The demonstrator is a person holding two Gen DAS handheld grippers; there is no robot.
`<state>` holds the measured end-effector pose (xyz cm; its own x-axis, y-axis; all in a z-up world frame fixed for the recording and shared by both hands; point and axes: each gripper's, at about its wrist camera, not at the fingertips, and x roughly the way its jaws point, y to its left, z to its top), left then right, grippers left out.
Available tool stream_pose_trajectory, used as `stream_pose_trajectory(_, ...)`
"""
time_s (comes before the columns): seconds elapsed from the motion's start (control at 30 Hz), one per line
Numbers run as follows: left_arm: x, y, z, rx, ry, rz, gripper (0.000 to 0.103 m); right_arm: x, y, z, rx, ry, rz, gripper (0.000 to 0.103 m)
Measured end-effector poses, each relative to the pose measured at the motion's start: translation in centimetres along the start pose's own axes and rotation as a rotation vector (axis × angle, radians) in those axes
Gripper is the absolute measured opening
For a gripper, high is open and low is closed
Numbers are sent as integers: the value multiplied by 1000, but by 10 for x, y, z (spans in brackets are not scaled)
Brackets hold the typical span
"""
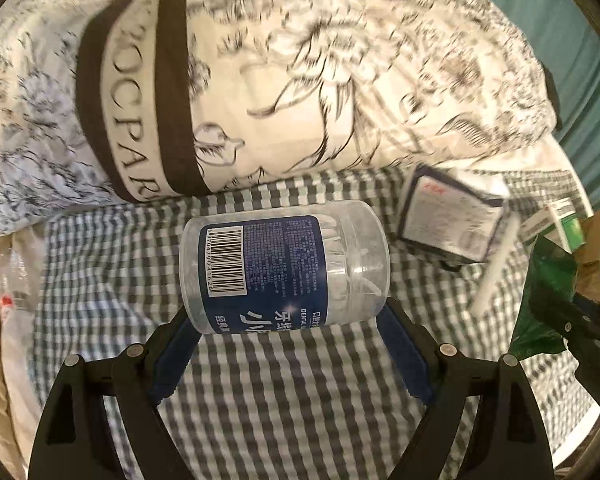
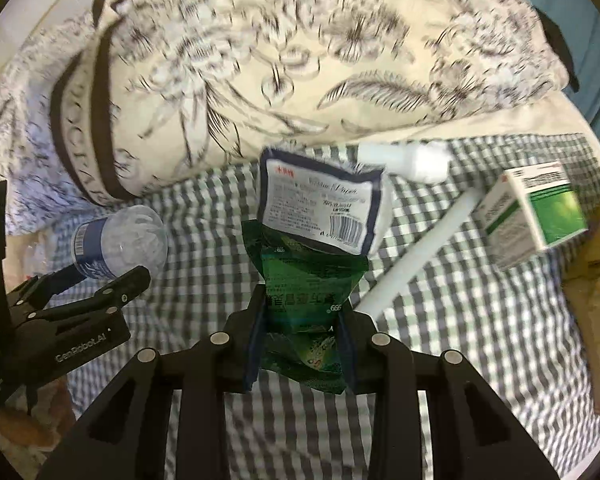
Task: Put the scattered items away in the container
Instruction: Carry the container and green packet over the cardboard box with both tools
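Observation:
A clear plastic jar with a blue label and barcode lies sideways between the blue pads of my left gripper, which grips it by its ends above the checked cloth. The right wrist view shows the same jar at the left. My right gripper is shut on a crumpled green foil packet, also seen at the right edge of the left wrist view as the green packet. A floral cream tote bag with a dark band lies behind both.
On the checked cloth lie a white sachet with a navy edge, a long white tube, a white bottle and a green-and-white box. Clear plastic wrap sits at the left, cardboard at the right.

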<state>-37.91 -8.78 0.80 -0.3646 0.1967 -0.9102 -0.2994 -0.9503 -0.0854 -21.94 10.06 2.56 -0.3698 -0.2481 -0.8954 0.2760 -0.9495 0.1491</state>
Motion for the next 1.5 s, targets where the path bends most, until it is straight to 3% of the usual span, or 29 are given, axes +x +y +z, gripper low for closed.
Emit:
stream_pose_trajectory(0.1, -34, 0, -3, 19, -28, -2, 88, -27, 4, -7, -2, -34, 7, 31)
stream_pose_trajectory(0.4, -112, -63, 2, 105, -129, -19, 88, -129, -15, -28, 23, -149, -1, 31)
stream_pose_trajectory(0.73, -166, -146, -2, 236, -179, -89, 88, -216, -54, -53, 96, -259, -46, 31)
stream_pose_trajectory(1.07, -182, -246, -10, 407, -193, -181, 88, -269, -123, -78, 235, -329, -123, 31)
stream_pose_trajectory(1.5, -172, -389, -18, 579, -165, -268, 89, -299, -240, -106, 411, -339, -235, 31)
